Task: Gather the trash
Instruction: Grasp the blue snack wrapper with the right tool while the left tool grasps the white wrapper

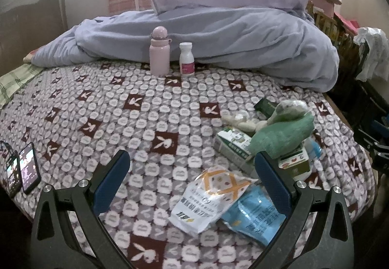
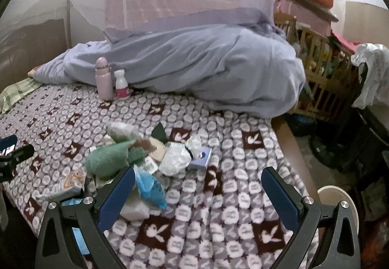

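Nothing collected yet — my left gripper and right gripper gape wide, empty, beside the wrapper pile.

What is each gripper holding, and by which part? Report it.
Nothing is held. The left gripper is open above the white wrapper, and the right gripper is open over the blanket.

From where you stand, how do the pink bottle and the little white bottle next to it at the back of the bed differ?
The pink bottle is taller and wider; the white bottle reaches only partway up it. The pink bottle is one plain pink colour, while the white bottle carries a pink-red label low on its body. The pink bottle has a rounded dome lid; the white bottle has a flat white cap. Both stand upright, side by side, on the patterned blanket in front of the blue duvet.
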